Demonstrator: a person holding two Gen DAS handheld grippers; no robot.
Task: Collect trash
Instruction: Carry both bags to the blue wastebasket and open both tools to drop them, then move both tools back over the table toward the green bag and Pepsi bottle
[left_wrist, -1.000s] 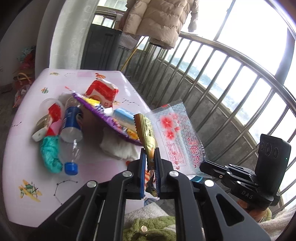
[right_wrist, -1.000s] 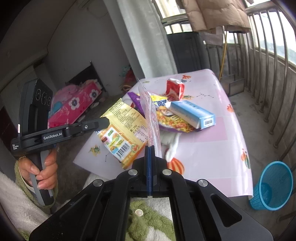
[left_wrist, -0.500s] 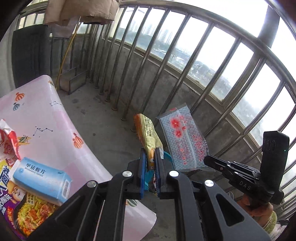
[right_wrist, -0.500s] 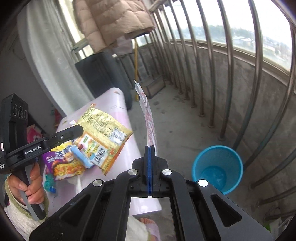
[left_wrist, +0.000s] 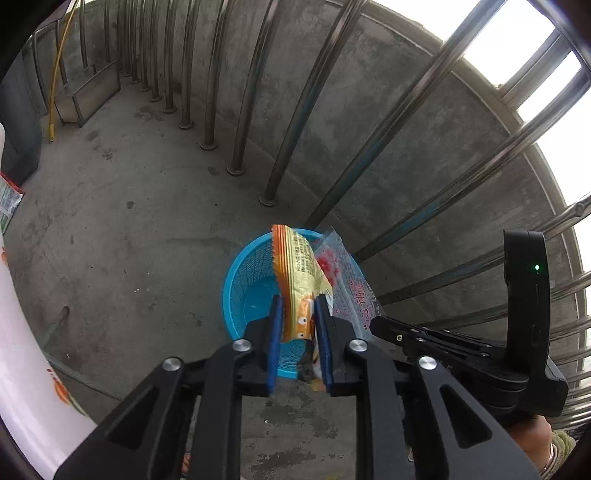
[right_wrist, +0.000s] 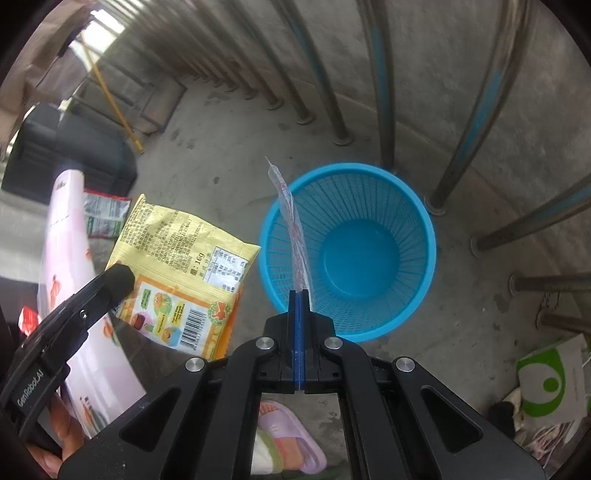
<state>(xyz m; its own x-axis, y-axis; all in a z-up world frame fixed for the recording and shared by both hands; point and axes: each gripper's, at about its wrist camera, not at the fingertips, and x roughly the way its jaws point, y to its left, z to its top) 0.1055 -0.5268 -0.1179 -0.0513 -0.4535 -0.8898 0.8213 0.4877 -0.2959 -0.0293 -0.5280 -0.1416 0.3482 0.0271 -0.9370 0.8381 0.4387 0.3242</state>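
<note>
The left gripper (left_wrist: 298, 314) is opening around its yellow snack packet (left_wrist: 301, 273) above the blue basket (right_wrist: 369, 206); the right gripper (right_wrist: 299, 295) pinches a clear wrapper (right_wrist: 291, 221) — bare concrete floor (left_wrist: 129, 240) and railing bars (left_wrist: 314, 92) have replaced the littered table of a second ago.

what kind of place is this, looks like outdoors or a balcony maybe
Most likely an enclosed home balcony: bare concrete floor, a curved run of metal railing bars with daylight behind, and a blue mesh wastebasket on the floor.

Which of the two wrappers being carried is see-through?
The thin wrapper with red flowers, pinched in the right gripper over the blue basket. The other, in the opening left gripper, is an opaque yellow snack bag.
</note>
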